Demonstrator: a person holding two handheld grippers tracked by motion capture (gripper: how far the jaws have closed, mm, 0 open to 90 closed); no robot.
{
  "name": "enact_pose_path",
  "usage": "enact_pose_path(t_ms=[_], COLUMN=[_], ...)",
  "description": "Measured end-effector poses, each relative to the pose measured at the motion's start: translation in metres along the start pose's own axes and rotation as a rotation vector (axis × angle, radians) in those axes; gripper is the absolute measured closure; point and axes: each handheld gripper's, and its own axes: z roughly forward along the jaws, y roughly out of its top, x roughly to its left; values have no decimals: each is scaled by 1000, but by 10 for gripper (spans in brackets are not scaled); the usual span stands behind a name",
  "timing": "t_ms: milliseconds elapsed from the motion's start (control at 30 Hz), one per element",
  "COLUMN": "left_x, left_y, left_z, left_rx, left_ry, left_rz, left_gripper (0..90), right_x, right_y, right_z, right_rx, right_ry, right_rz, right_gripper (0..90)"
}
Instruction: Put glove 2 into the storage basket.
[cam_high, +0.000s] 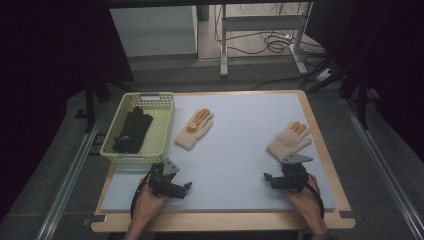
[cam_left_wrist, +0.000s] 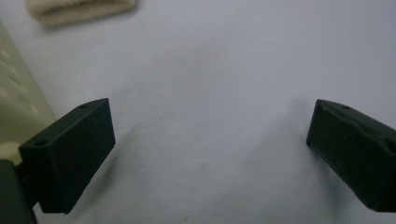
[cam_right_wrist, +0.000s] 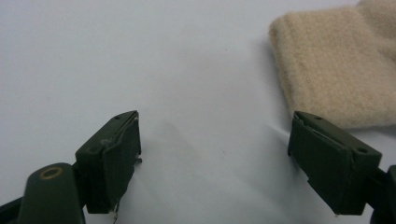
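Both my left gripper (cam_high: 186, 186) and right gripper (cam_high: 266, 177) spread wide, empty; pre-grasp I think, next close on right beige glove (cam_high: 289, 139) cuff

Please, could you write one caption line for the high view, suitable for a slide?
Two open hand-held grippers, left and right, rest near two beige gloves; black gloves lie in a basket.

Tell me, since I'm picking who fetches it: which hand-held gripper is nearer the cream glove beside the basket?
Left. The left hand-held gripper sits just below that glove; the right hand-held gripper is far across the mat, near the other glove.
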Motion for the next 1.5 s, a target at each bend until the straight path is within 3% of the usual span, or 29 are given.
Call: enact_pose_path(t_ms=[133,367,600,867,1100,1267,1500], left_x=[3,3,4,4,4,4,4], left_y=[0,-1,-1,-1,-1,-1,-1], left_z=[1,1,1,1,1,1,1], left_rx=[12,10,10,10,10,9,9], left_ry=[-23,-23,-24,-24,-24,-24,-24], left_rz=[-30,-32,-32,-33,-34,-34,-34], left_gripper=[23,23,23,23,23,23,23], right_x=[1,0,-10,-32,-59,-79,-91], right_y=[0,-1,3,17,32,45,54], right_z=[-1,-6,-24,-38,-30,-13,12], right_rx=[-2,9,-8,-19,-32,-30,-13], right_ry=[0,14,16,-61,-114,-155,-185], right_rz=[-2,21,64,83,150,183,201], right_gripper=[174,212,277,395,431,314,250])
